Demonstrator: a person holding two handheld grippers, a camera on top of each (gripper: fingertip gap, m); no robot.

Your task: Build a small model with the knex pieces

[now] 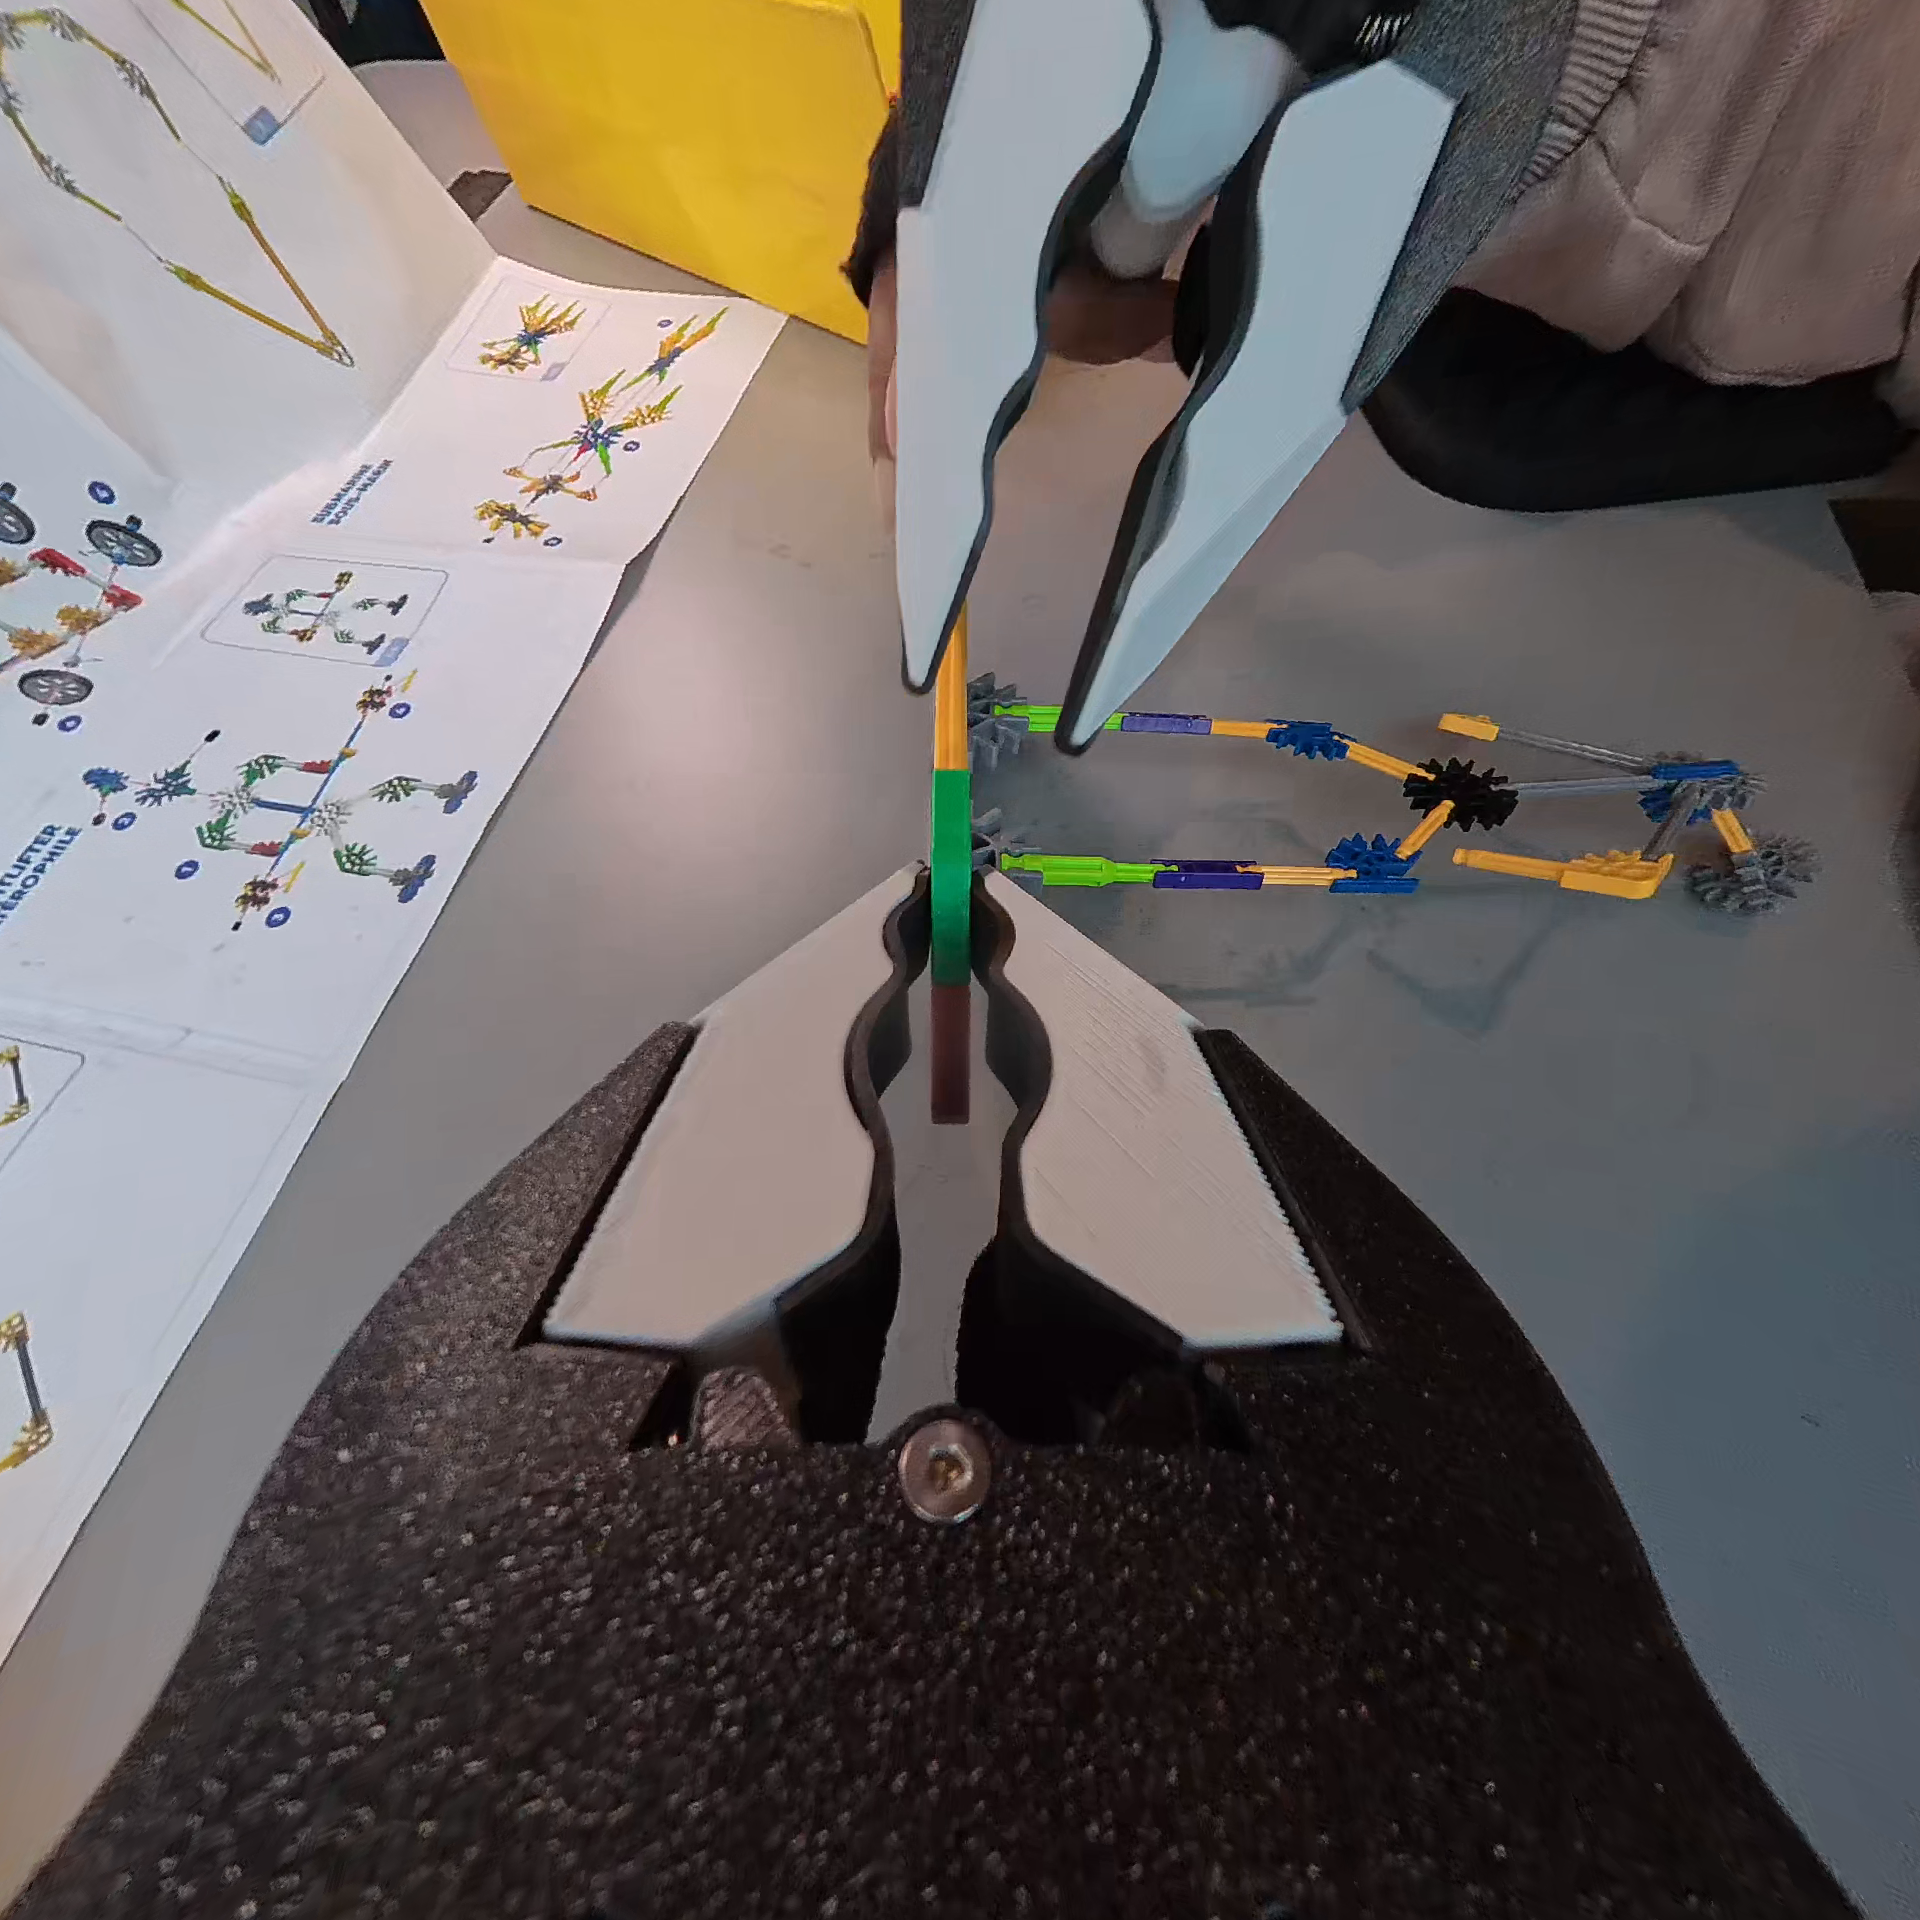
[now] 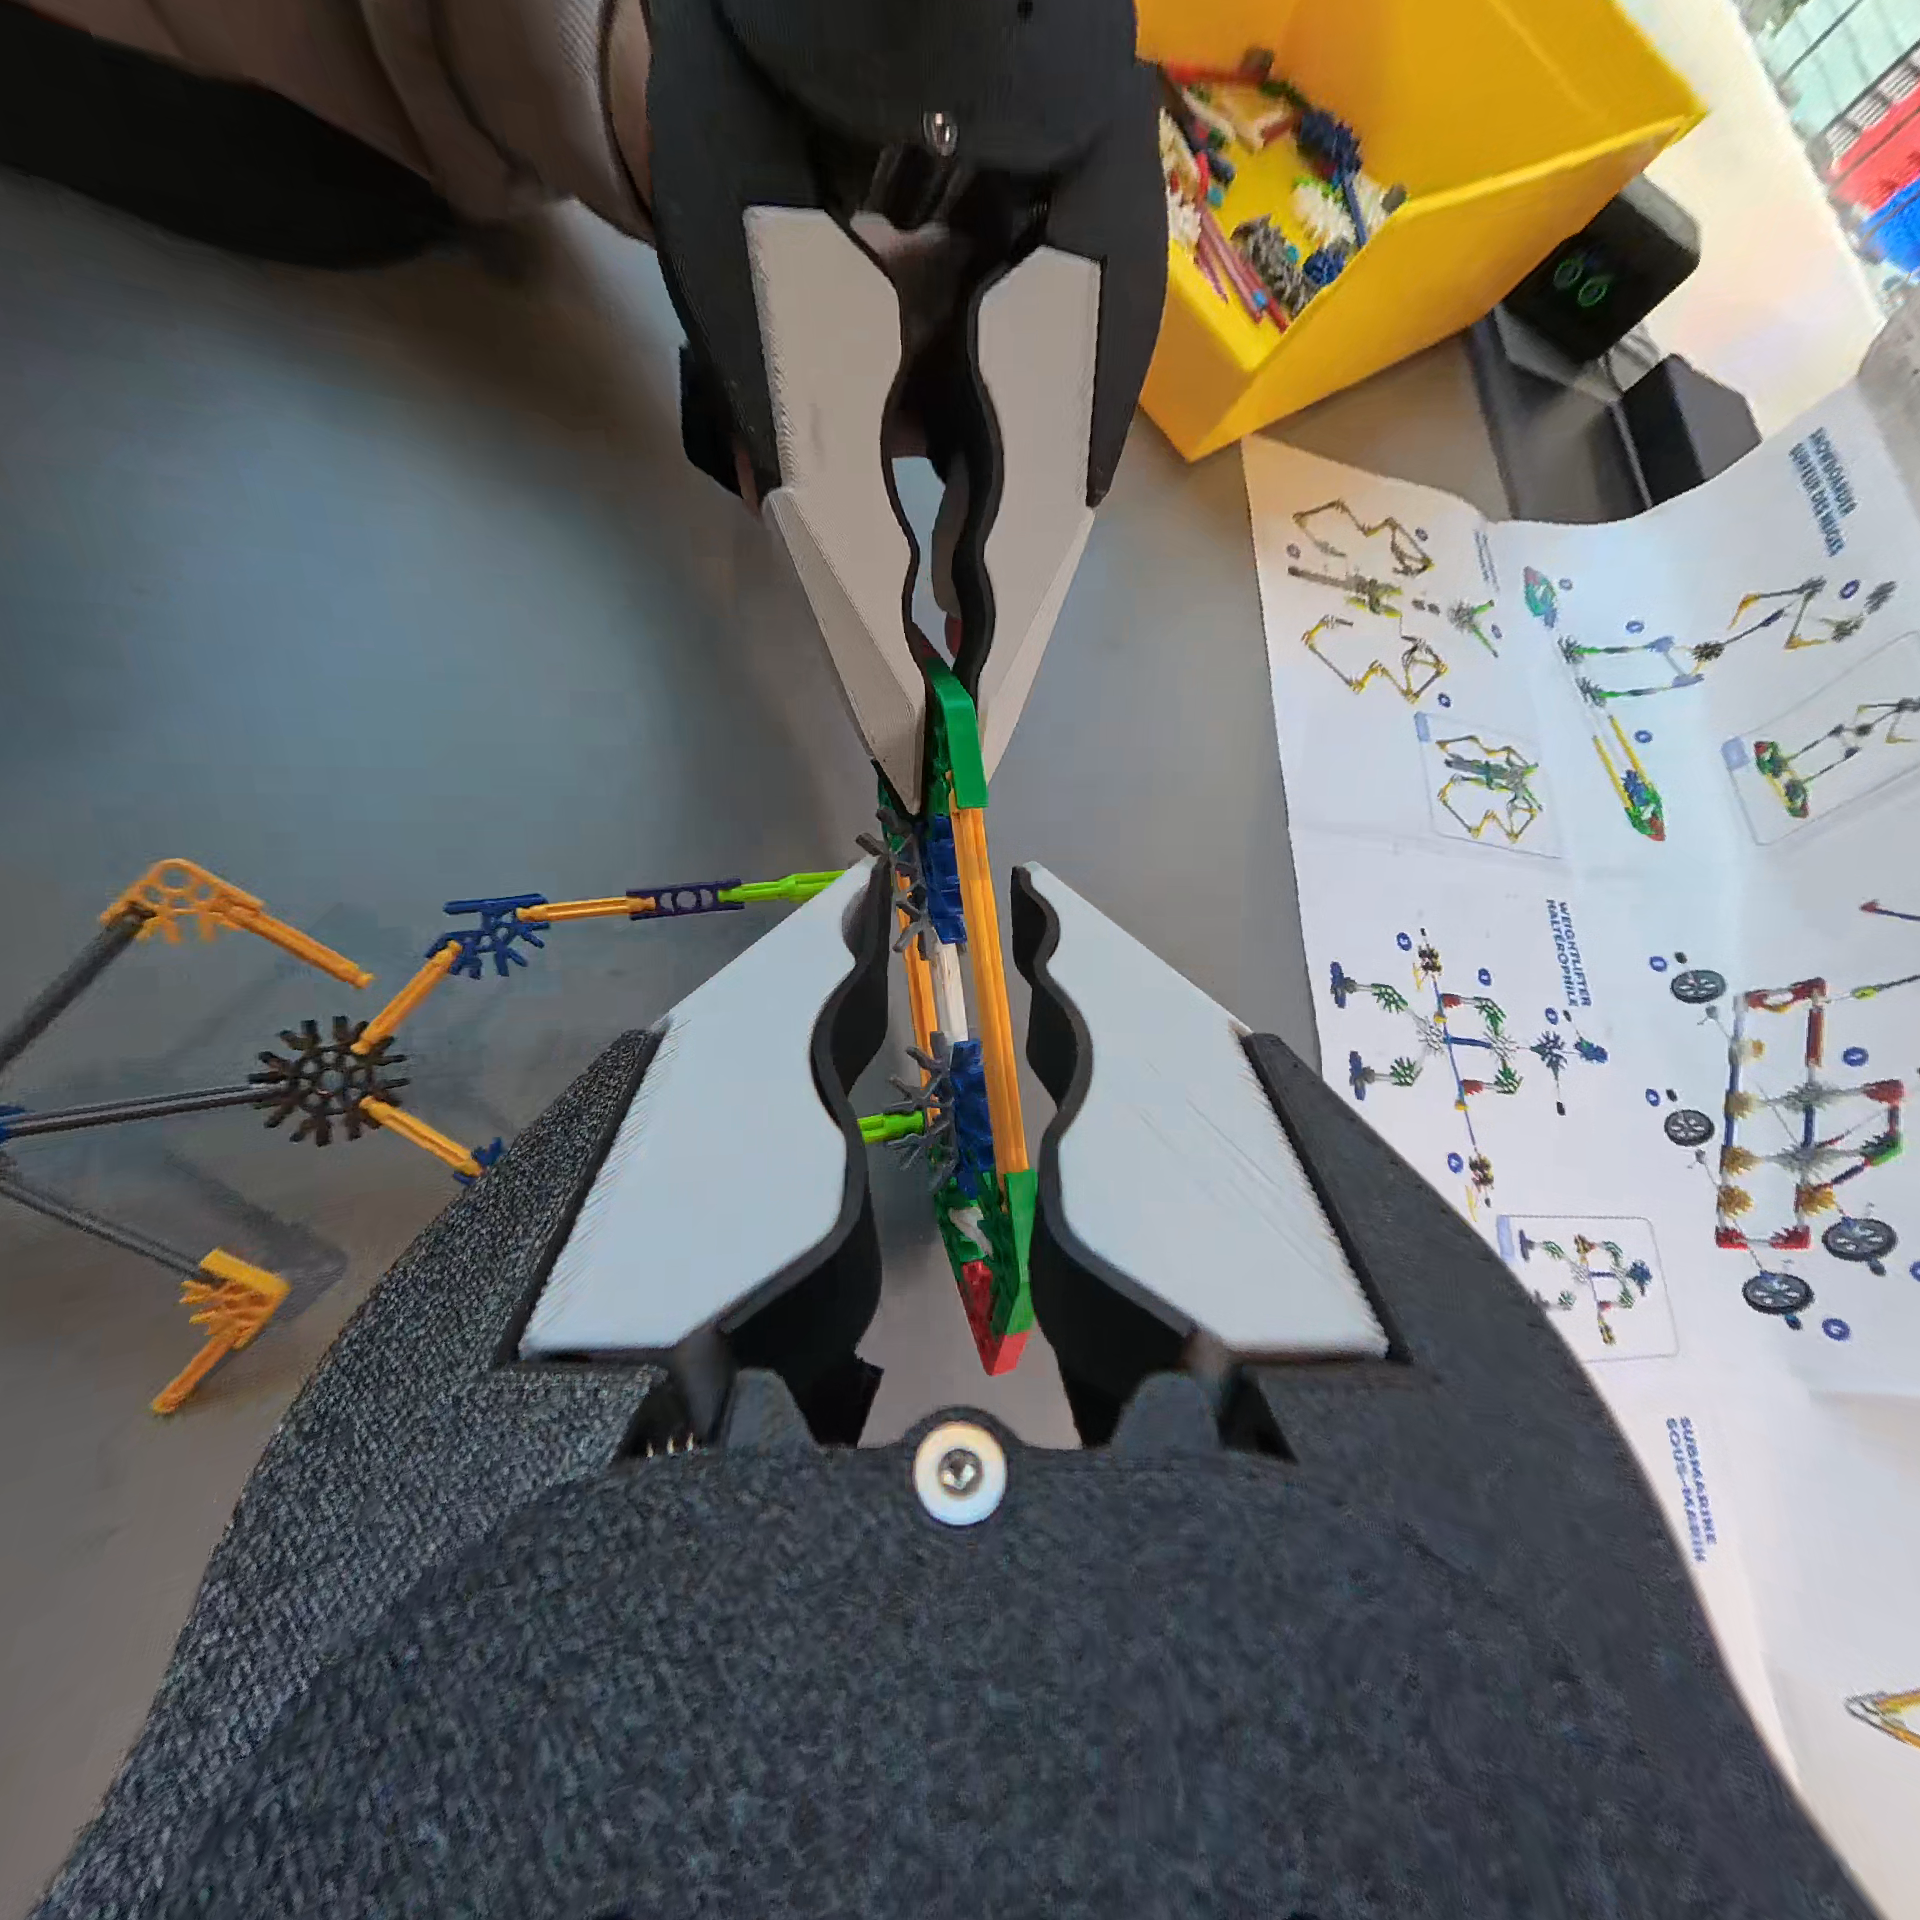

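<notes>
Left wrist view: the left tool (image 1: 951, 894) is clamped on the green end of a toy frame (image 1: 951, 883). Opposite, the right tool (image 2: 940, 883) stands apart around the frame's other end, above the grey surface (image 1: 1558, 1195).

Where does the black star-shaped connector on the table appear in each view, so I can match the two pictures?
Left wrist view: black connector lies right of centre, in the flat rod frame beyond the right gripper.
Right wrist view: it lies at the left, beside the right gripper's own left finger.
Shared landmark: the yellow bin at the top.
</notes>
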